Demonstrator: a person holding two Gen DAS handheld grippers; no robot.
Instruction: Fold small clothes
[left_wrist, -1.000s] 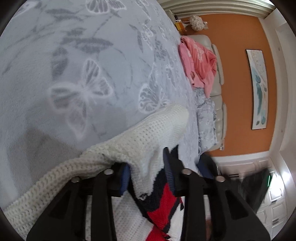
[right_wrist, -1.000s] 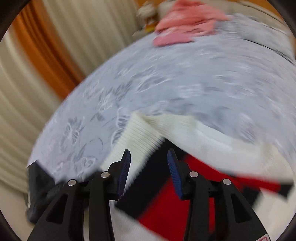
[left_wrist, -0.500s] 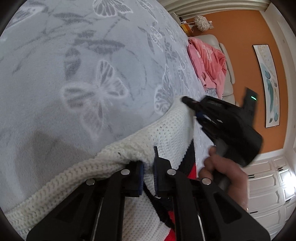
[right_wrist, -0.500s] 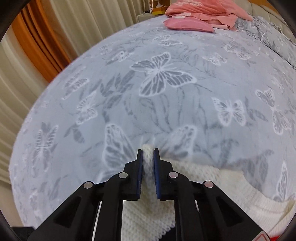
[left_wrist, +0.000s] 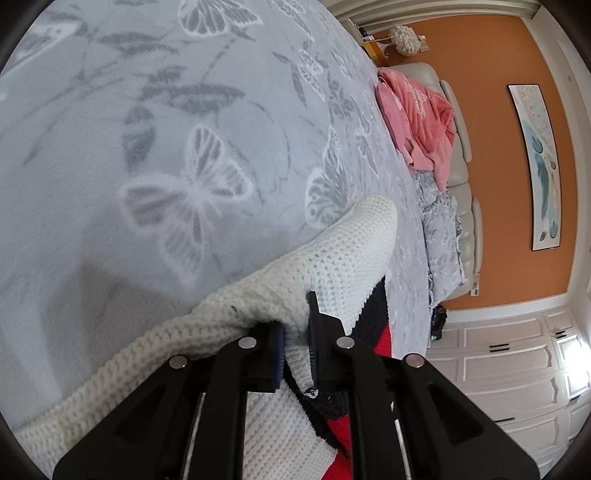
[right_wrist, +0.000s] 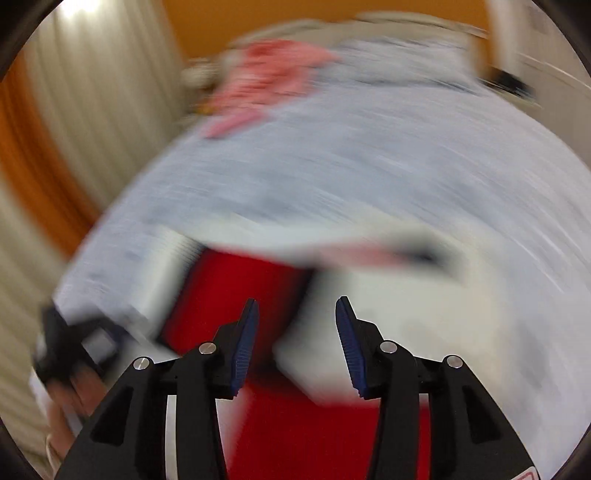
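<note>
**Left tool pinches the sweater's edge**

The white knit sweater (left_wrist: 332, 258) with red and navy panels lies on the butterfly-print bed (left_wrist: 147, 147). The left tool (left_wrist: 295, 354) is clamped on its folded edge. The right tool (right_wrist: 295, 343), in a blurred view, stands apart above the sweater.

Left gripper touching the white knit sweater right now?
Touching. The left wrist view shows the left gripper with its blue pads pinched on a fold of the white knit sweater.
</note>
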